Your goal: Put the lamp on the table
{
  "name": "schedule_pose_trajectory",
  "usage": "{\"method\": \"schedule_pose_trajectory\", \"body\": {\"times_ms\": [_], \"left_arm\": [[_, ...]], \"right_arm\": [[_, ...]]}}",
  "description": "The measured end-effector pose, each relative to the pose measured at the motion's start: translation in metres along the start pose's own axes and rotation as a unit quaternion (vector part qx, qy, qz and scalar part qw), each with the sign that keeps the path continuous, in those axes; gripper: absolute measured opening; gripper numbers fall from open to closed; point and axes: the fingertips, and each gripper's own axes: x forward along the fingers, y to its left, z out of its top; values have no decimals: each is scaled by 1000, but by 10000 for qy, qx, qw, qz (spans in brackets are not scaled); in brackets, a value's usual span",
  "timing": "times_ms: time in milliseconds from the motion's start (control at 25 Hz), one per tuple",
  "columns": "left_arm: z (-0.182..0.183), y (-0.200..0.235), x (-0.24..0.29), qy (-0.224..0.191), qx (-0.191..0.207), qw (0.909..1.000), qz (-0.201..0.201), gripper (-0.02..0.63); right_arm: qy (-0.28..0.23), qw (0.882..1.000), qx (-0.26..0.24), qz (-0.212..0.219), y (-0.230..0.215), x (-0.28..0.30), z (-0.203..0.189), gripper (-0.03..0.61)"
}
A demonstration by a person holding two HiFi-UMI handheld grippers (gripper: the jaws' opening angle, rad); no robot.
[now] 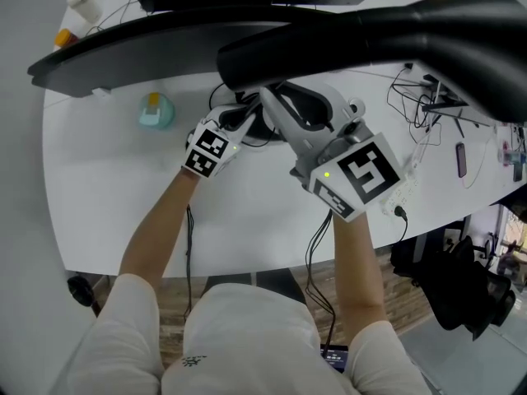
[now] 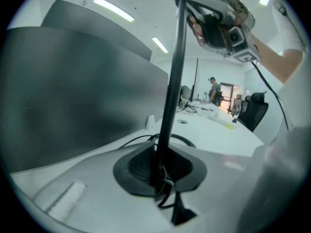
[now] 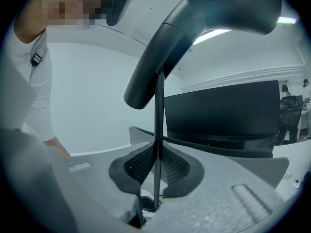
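Note:
The lamp is black, with a wide head (image 1: 395,31) that covers the top of the head view and a thin pole below it. My left gripper (image 1: 247,122) and right gripper (image 1: 286,109) meet at the pole over the white table (image 1: 123,204). In the left gripper view the pole (image 2: 172,96) rises from between the ribbed pads, and the left gripper (image 2: 158,171) is shut on it. The right gripper (image 2: 221,25) holds the pole higher up. In the right gripper view the right gripper (image 3: 156,171) is shut on the pole (image 3: 158,130), under the lamp head (image 3: 204,28). The lamp's base is hidden.
A teal object (image 1: 155,112) and a white bottle (image 1: 82,6) stand at the table's far left. A power strip with cables (image 1: 403,192) lies at the right. A black monitor (image 3: 228,110) stands behind the lamp. A black chair (image 1: 461,295) is off the table's right edge.

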Motion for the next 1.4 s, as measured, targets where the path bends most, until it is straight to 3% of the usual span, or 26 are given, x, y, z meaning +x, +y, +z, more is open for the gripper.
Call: {"method": "schedule_pose_trajectory", "body": {"times_ms": [560,880,920,1040,1080,1120,1400], "left_arm": [[-17,9,4,220,-68,9986,471,29],[-9,12,1,171,-237,9960,845,35],[-6,12,0,171,-263,9955,892,40],[2,8,-8,169,-383,9940,1011,149],[3,6,-13,175,-428,9933,1058,155],[4,3,-18,178,-462,9927,1100,161],[19,-21,-59,6,-567,9899,1303,166]], "right_arm": [[-181,9992,4,358,5,11,-4,38],[-321,9978,84,575,6,12,-4,41],[-347,9975,70,604,6,12,-4,43],[-352,9974,42,623,5,11,-5,48],[-304,9974,56,653,7,10,-8,70],[-243,9972,82,702,9,9,-10,150],[-109,9982,155,571,12,-13,-12,158]]}}
